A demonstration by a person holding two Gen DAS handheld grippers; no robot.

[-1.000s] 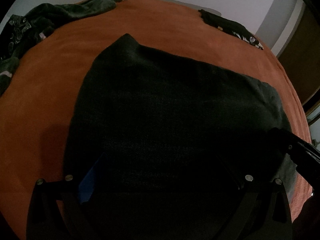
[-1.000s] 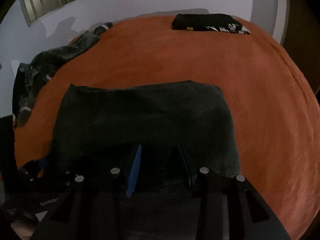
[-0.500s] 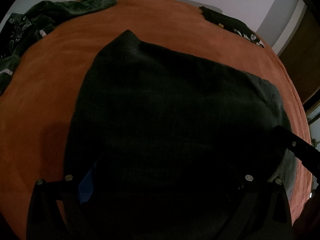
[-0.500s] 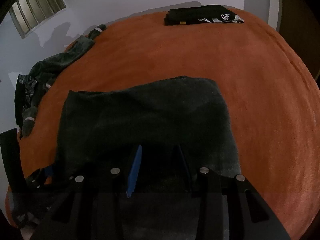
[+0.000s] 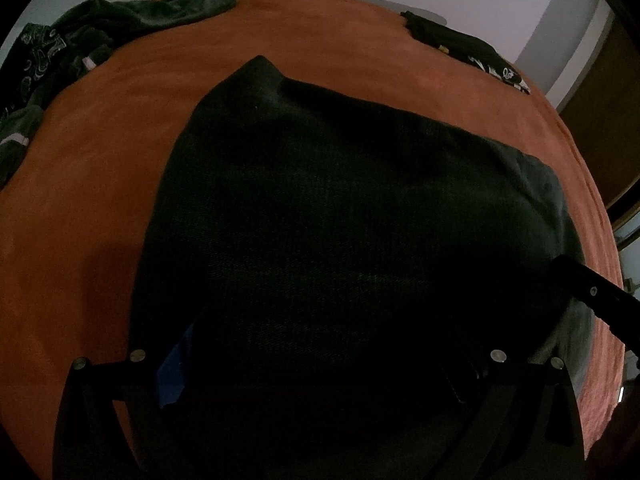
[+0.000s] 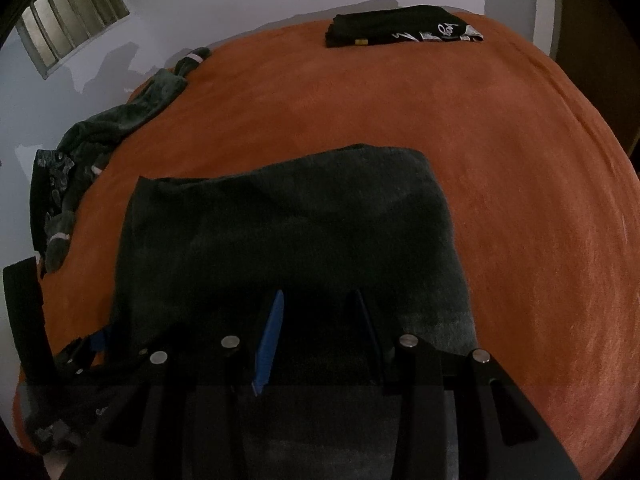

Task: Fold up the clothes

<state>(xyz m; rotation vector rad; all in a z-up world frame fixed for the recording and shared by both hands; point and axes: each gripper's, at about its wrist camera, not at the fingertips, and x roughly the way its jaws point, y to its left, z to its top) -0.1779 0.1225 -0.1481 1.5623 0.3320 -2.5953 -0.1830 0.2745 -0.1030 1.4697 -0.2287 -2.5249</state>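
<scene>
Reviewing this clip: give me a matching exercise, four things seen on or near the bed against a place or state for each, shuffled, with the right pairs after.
Things:
1. dark grey garment
2. black printed garment
3. green clothes
4. window

Places or states:
A. folded at the bed's far edge
B. barred, high on the wall at upper left
C. spread flat just ahead of the grippers
D. loose heap along the bed's left edge

Pairs: 1-C, 2-A, 3-D, 4-B
</scene>
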